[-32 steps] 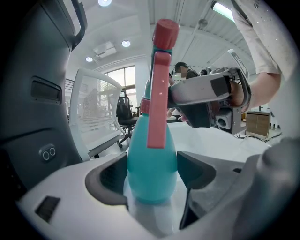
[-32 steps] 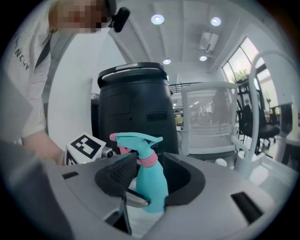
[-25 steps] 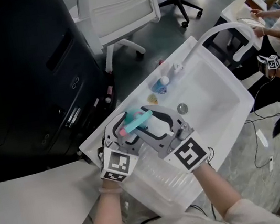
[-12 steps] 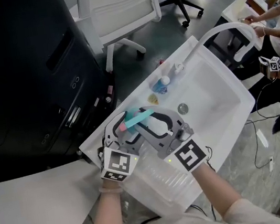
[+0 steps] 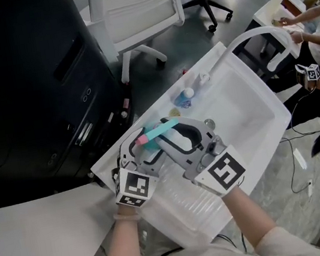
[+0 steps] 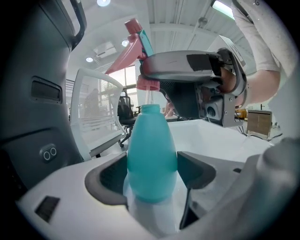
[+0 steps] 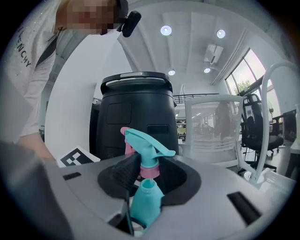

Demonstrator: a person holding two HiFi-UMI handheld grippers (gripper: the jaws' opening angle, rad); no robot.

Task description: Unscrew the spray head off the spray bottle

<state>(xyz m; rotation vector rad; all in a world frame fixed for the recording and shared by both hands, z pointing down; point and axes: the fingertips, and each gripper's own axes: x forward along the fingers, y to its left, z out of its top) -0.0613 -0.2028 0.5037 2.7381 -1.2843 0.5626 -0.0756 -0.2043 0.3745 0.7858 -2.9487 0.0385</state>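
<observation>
My left gripper [image 6: 152, 173] is shut on the belly of a teal spray bottle [image 6: 151, 154], holding it upright over the sink. The spray head [image 7: 145, 147] is teal with a pink collar and a pink nozzle tip. My right gripper [image 7: 149, 174] is shut on that collar. A small gap shows between the collar and the bottle's open neck [image 7: 146, 183], with a thin tube running down into it. In the head view both grippers meet around the spray head [image 5: 162, 131], left gripper [image 5: 140, 144] beside right gripper [image 5: 172, 135]; the bottle body is hidden there.
A white sink basin [image 5: 248, 109] with an arched white faucet [image 5: 254, 35] lies below, with small blue and yellow items [image 5: 183, 97] at its far rim. A black bin [image 5: 25, 86] stands to the left and a white chair [image 5: 134, 7] behind. Another person [image 5: 315, 37] works at the right.
My right gripper has twisted, its marker cube swinging right and upward, and the spray head has turned with it. The left gripper has stayed put.
</observation>
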